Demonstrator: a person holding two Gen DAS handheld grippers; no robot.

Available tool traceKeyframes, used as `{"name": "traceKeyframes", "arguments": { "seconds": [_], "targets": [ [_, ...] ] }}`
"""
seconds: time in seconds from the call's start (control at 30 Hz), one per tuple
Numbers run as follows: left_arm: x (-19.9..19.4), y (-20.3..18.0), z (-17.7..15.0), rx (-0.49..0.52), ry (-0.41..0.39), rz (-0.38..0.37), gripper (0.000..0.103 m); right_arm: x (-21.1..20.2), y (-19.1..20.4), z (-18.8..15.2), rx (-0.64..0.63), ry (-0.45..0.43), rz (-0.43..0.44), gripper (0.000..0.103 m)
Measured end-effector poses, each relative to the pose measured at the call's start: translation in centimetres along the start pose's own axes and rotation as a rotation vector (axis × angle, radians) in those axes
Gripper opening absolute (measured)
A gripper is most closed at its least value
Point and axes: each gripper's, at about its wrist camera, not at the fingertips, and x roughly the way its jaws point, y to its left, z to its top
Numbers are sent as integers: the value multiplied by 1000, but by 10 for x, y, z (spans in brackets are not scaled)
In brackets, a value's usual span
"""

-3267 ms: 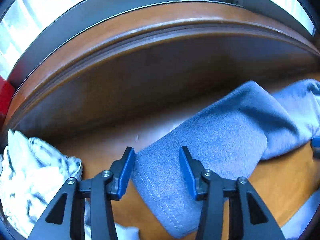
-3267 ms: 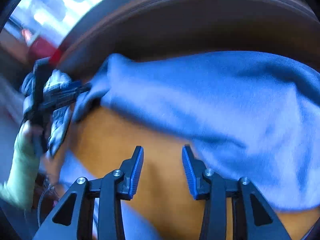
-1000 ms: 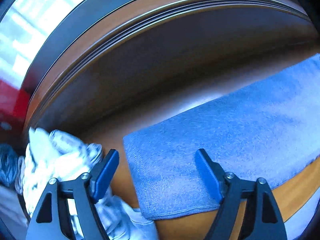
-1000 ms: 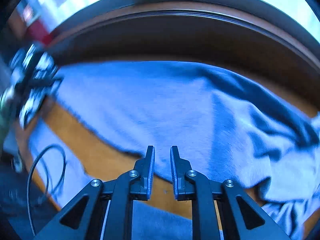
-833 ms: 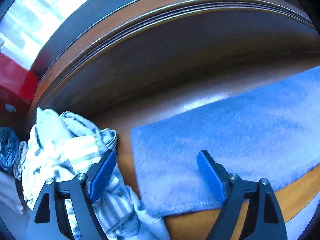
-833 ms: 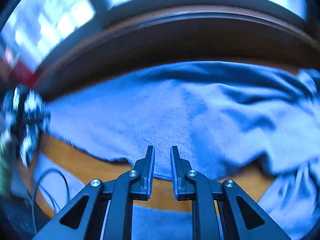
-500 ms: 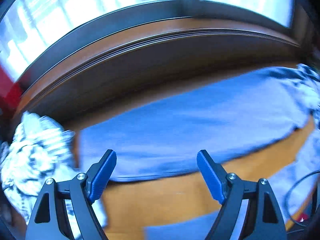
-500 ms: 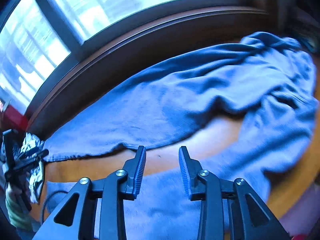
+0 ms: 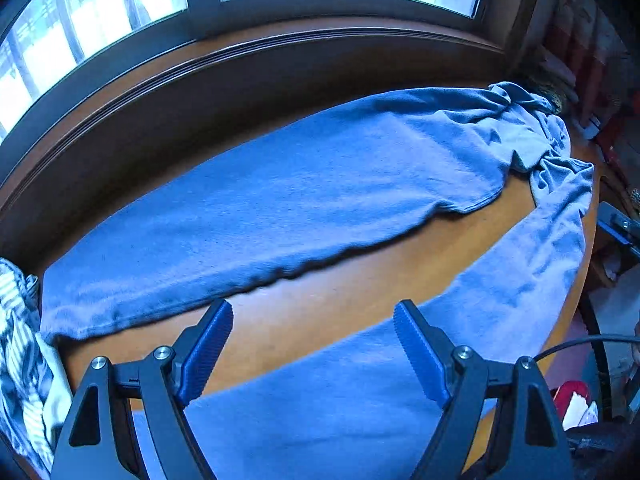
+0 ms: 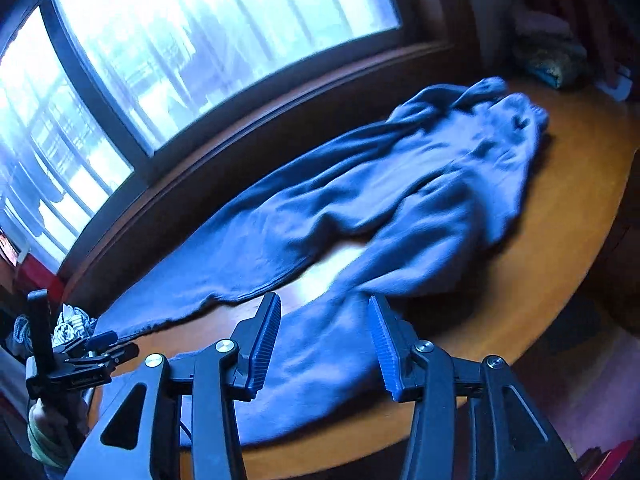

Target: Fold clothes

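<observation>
a wooden table (image 9: 344, 292) under a big window (image 10: 208, 40) carries the task's thing, a pair of blue trousers (image 9: 304, 200) spread almost the whole length of the top, waist bunched at the far right end and the two legs running back toward the left. the far leg (image 9: 240, 224) lies flat and fairly smooth along the window side, its hem near a striped garment (image 9: 20, 344) heaped at the table's left edge; the near leg (image 9: 520, 280) curves round the front edge and partly hangs over it, with bare wood showing between the two. in the right wrist view the same trousers (image 10: 380, 208) show deep soft creases near the waist, so the cloth looks like a thick, limp fleece: light enough for one gripper, not slippery, nothing to break, but it will sag and drag rather than keep any shape when raised. by that, a good hold would be on an edge where layers are doubled, a hem or the waistband, since a pinch in the middle of a leg would only pull up a peak. the left gripper (image 9: 312, 356) hovers over the near leg with its fingers spread wide and nothing between them. the right gripper (image 10: 324, 344) also stands over the near leg, fingers apart at a middling gap and empty. the legs lie side by side rather than stacked, so the trousers are laid out, not folded.
</observation>
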Motion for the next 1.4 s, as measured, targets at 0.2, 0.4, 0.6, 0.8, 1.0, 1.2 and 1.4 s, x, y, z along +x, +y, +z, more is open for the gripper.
{"name": "traceKeyframes", "arguments": {
  "seconds": [0.2,0.4,0.6,0.8,1.0,1.2,1.4],
  "targets": [
    [-29,-9,11,-136,10,-60,82,-35,-69,11,-15,-30,5,47],
    [-27,-67,13,-176,-6,-36,82,-48,-122,25,-73,-11,0,47],
    [-22,-116,23,-180,-5,-36,82,-47,-151,44,-125,12,37,47],
    [-20,-150,45,-87,-12,0,82,-31,-144,64,-205,44,74,47],
    [-9,-160,75,-70,-63,-38,82,-4,-131,72,-199,67,85,47],
    [2,-160,91,-91,-66,-74,82,11,-135,88,-203,89,67,47],
    [9,-169,95,-103,-46,-72,82,33,-160,125,-245,90,30,47]
  ]
}}
